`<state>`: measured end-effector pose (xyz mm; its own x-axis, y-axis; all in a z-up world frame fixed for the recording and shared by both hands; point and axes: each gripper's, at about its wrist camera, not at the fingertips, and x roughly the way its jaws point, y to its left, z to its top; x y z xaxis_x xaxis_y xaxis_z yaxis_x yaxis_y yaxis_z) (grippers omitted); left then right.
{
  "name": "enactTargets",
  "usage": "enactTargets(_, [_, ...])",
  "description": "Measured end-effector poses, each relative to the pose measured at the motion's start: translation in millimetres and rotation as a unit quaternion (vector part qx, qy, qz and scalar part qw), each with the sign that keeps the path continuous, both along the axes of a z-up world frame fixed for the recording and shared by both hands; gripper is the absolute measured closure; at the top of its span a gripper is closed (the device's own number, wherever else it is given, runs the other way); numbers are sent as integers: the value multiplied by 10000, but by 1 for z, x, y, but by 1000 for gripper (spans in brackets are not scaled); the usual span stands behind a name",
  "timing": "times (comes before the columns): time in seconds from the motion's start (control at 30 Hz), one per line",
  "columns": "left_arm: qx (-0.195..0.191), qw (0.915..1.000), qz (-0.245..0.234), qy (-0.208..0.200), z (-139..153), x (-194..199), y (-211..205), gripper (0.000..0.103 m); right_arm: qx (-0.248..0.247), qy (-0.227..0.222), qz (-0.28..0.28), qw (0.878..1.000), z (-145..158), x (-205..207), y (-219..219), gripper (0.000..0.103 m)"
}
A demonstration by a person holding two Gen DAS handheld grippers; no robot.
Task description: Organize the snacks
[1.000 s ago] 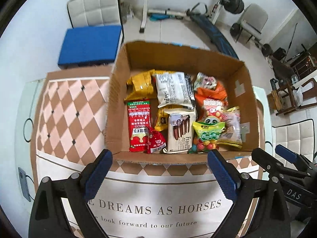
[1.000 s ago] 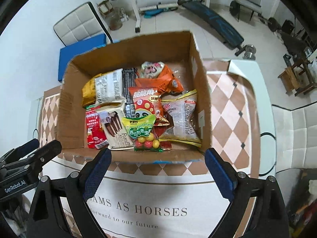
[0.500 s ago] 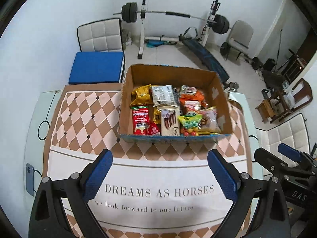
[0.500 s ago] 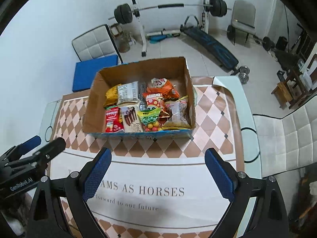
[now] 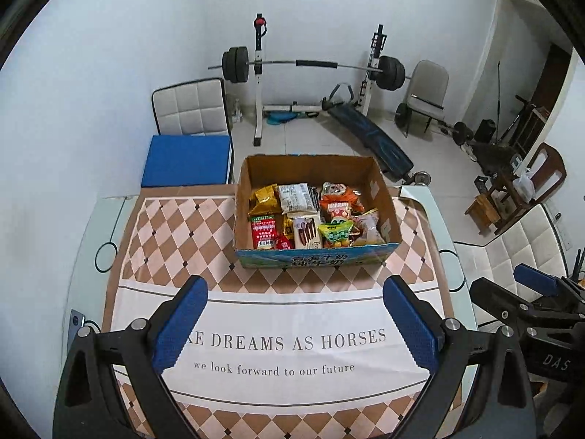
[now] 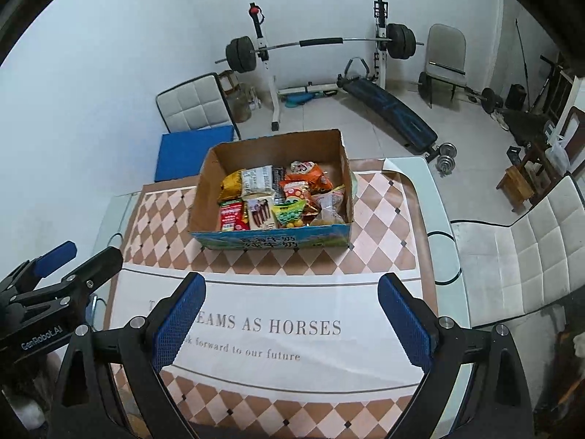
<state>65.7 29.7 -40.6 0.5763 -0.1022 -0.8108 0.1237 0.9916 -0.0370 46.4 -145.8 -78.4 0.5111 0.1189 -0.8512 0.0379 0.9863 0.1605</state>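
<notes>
Both the left gripper [image 5: 294, 323] and right gripper [image 6: 290, 314] hover with jaws spread wide and empty, well short of the snack-filled cardboard box [image 5: 314, 259]

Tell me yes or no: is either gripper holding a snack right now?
No. The left gripper and the right gripper both hang open and empty over the tablecloth, while every snack lies in the cardboard box.

Both wrist cameras look forward and down from above the near edge of the checkered-cloth surface [image 5: 175, 234], well back from the open brown cardboard box of snack packets [image 5: 314, 256] [image 6: 270, 243]. The left view sits further left; both share box, cloth and the barbell rack [image 5: 310, 64] behind.
</notes>
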Motion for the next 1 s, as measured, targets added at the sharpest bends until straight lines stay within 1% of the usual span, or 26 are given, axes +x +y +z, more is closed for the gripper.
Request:
enactTargets(0.17, [19, 9999, 29, -145, 12, -11, 0, 5, -48, -178, 21, 9998, 21, -17, -1, 6])
enactTargets(0.2, [21, 9999, 28, -161, 13, -12, 0, 5, -84, -225, 23, 9997, 25, -19, -1, 4])
enactTargets(0.27, [2, 9998, 50, -192, 17, -16, 1, 1, -186, -328, 31, 9993, 32, -25, 1, 2])
enactTargets(0.47, [-135, 9994, 51, -310, 25, -25, 0, 0, -330, -499, 114, 9981, 44, -33, 5, 2])
enactTargets(0.6, [-131, 9994, 40, -317, 24, -23, -3, 0, -366, -491, 92, 9981, 41, -29, 4, 2])
enactTargets(0.73, [-41, 9993, 160, -337, 20, -19, -4, 0, -450, -491, -6, 9978, 31, -19, 2, 1])
enactTargets(0.83, [13, 9991, 265, -322, 11, -11, -3, 0, -554, -505, -114, 9971, 23, -11, -1, 1])
enactTargets(1.0, [205, 9982, 423, -383, -5, 5, -3, 0, -563, -424, -312, 9970, 7, 8, -13, 1])
